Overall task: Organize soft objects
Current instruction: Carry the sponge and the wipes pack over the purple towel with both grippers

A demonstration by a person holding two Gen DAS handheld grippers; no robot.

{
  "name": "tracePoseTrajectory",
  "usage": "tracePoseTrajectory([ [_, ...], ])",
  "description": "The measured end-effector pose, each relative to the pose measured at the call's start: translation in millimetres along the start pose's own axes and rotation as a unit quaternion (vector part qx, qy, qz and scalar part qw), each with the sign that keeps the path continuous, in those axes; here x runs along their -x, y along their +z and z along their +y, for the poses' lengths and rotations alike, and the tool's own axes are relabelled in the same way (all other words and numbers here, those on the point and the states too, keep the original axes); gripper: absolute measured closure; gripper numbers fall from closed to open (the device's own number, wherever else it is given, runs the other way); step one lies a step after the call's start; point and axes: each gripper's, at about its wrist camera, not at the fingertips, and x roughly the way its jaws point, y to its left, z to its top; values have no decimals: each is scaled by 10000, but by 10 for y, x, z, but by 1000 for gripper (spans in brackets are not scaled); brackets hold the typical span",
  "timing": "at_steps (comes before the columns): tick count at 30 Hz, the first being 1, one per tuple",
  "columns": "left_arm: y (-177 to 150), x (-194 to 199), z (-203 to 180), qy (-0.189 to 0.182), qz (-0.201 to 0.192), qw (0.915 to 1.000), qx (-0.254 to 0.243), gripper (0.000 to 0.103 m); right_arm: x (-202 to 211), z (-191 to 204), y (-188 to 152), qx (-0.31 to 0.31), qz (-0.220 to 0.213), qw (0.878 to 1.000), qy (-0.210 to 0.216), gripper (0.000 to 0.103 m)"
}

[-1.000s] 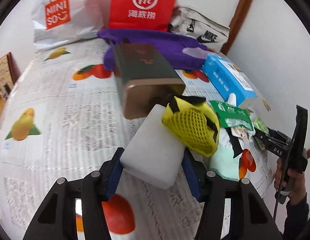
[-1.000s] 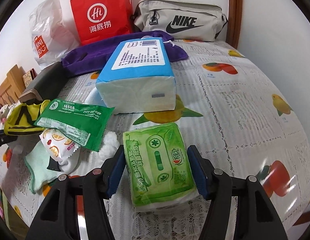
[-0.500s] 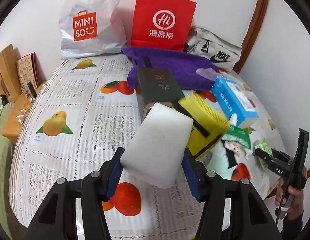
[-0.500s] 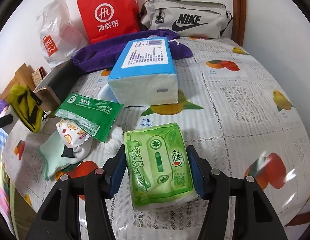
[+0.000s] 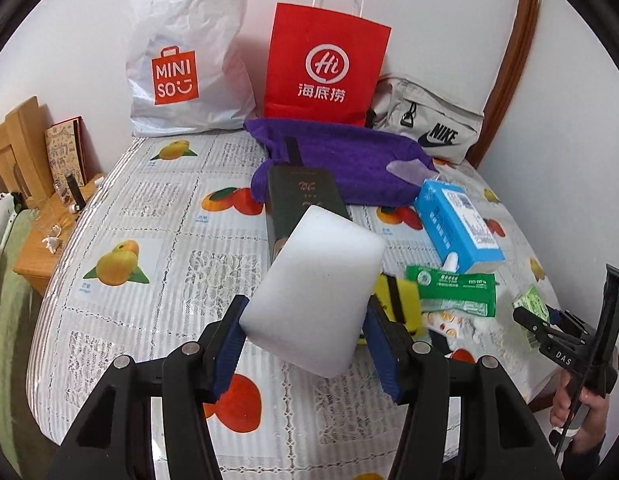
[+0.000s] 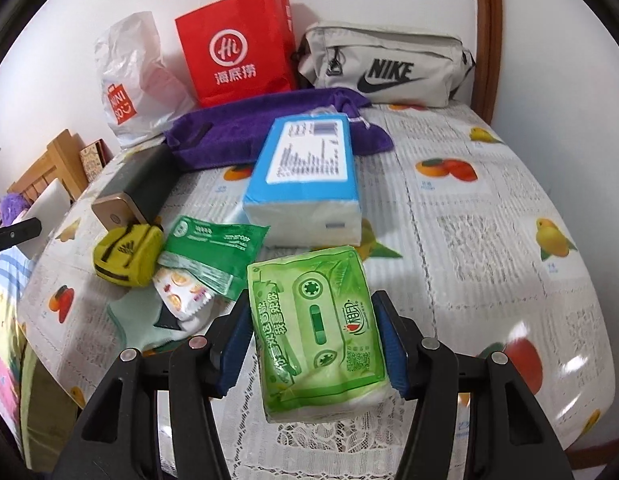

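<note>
presently the left gripper (image 5: 305,344) holds a white rectangular foam sponge block (image 5: 315,292), jaws pressed on its two long sides, the block tilted with its long axis running forward and away from the camera, lifted clear of the fruit-printed lace tablecloth (image 5: 157,240). the right gripper (image 6: 313,344) is clamped on a green plastic-wrapped tissue pack with a cassette print (image 6: 317,328), its long axis likewise running forward between the blue pads; whether the pack is touching the cloth cannot be told. both hands are therefore loaded, and neither is free for a further pick. the remaining soft items lie in a loose cluster between the two grippers: a yellow mesh pouch with black straps (image 6: 127,254), a green flat sachet (image 6: 211,248), an orange-printed white packet (image 6: 181,294) and a pale green cloth (image 6: 139,320) partly under them. behind these lies a blue-and-white tissue brick (image 6: 305,184), then a purple towel (image 6: 245,128) against the back row of bags. a dark rectangular tin with a gold end (image 6: 137,192) sits just beside the yellow pouch. judgement: the governing relation is that open cloth lies to the left of the sponge and to the right of the green pack, so each item can be set down on its own side. risk: the tilted sponge may land on an edge and topple.
</note>
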Motion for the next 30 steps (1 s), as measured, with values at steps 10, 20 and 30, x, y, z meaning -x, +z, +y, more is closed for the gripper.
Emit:
tracePoseTrajectory([
  [10,266,34,-137,11,-163,9997,189,48,147,35,351,291,-160,9994,134,45],
  [20,657,-163,-249,23,-198,9993,307,48,75,103,841,538,-332,9970,456,45],
  [30,1091,-674,-285,34,37,9993,380,48,-318,145,1484,707,-392,9944,681,45],
])
